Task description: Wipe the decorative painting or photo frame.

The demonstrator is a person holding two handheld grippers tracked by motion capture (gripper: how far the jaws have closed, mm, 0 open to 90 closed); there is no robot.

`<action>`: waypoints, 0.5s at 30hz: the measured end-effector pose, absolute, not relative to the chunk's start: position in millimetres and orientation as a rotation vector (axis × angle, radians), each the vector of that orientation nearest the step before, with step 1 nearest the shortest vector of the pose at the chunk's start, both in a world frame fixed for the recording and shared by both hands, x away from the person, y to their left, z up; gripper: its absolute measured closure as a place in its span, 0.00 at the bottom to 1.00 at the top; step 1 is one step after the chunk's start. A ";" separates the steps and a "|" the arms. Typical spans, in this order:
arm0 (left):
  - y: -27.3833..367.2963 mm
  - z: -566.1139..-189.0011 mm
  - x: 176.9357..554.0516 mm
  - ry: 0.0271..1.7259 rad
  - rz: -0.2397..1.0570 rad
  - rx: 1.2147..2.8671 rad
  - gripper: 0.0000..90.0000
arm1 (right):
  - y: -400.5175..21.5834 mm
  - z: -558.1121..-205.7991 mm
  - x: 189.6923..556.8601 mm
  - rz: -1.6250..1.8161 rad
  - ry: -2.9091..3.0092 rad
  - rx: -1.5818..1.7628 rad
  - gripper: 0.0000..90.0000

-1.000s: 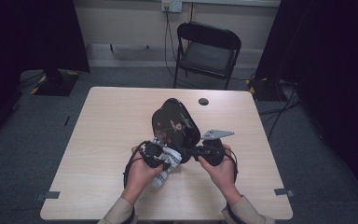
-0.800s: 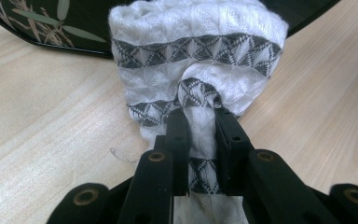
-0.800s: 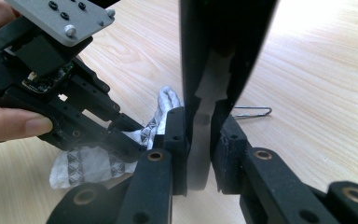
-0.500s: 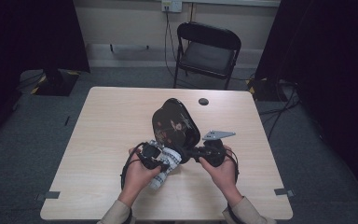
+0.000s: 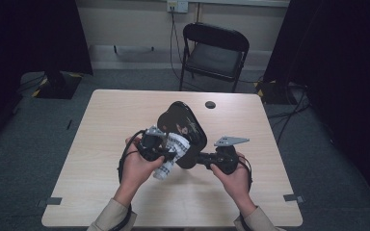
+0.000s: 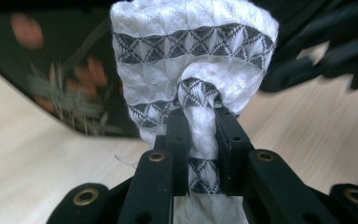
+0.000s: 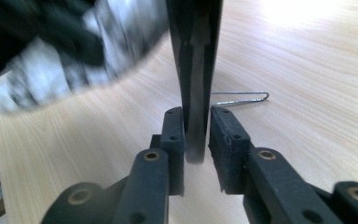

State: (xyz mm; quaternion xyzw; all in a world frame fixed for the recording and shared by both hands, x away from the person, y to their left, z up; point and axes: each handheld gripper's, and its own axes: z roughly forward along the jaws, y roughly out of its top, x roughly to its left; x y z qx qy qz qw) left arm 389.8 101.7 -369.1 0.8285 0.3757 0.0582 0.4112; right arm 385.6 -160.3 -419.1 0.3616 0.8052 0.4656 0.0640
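A black oval plate (image 5: 185, 118) with a flower pattern stands tilted on edge above the table (image 5: 101, 125). My right gripper (image 5: 200, 158) is shut on its lower rim; in the right gripper view the pads of that gripper (image 7: 196, 116) pinch the thin dark rim (image 7: 196, 56). My left gripper (image 5: 169, 146) is shut on a white cloth with grey patterned bands (image 5: 172, 154), held against the plate's face. In the left gripper view the cloth (image 6: 191, 56) bunches between the jaws of the left gripper (image 6: 200, 116), with the patterned plate (image 6: 51, 70) behind it.
A small black round disc (image 5: 210, 104) lies at the table's far side. A thin bent wire (image 7: 240, 97) rests on the wood beyond the right jaws. A black folding chair (image 5: 214, 53) stands behind the table. Cables run along the floor.
My left hand has lifted with the cloth, sliding it up along the plate's face. The right hand and the plate have stayed about where they were.
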 end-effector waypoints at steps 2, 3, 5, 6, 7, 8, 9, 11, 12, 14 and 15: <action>99.8 -355.3 392.2 0.922 0.166 2.080 0.86 | -160.6 -419.4 385.3 1.411 2.431 1.096 0.87; 98.4 -349.0 393.1 0.914 0.180 2.066 0.86 | -160.5 -419.3 385.1 1.410 2.431 1.095 0.87; 95.6 -337.1 395.5 0.897 0.192 2.055 0.86 | -160.5 -419.4 385.0 1.410 2.433 1.094 0.87; 93.3 -332.4 396.4 0.888 0.195 2.055 0.86 | -160.6 -419.5 385.0 1.410 2.433 1.094 0.87; 90.5 -328.6 397.0 0.883 0.201 2.056 0.86 | -160.6 -419.5 385.1 1.410 2.433 1.093 0.87; 87.7 -325.8 397.8 0.874 0.208 2.059 0.86 | -160.5 -419.5 385.2 1.409 2.433 1.091 0.87; 85.4 -323.7 398.6 0.867 0.207 2.068 0.86 | -160.5 -419.5 385.5 1.408 2.433 1.088 0.87; 81.1 -322.6 400.3 0.863 0.206 2.084 0.86 | -160.6 -419.4 385.9 1.406 2.435 1.085 0.87; 79.3 -323.3 401.3 0.862 0.206 2.083 0.86 | -160.8 -419.5 386.1 1.407 2.435 1.084 0.87; 77.2 -324.9 402.8 0.860 0.201 2.090 0.86 | -161.2 -419.4 386.5 1.407 2.436 1.087 0.87; 76.5 -325.7 403.0 0.860 0.197 2.093 0.86 | -161.3 -419.3 386.8 1.404 2.437 1.084 0.87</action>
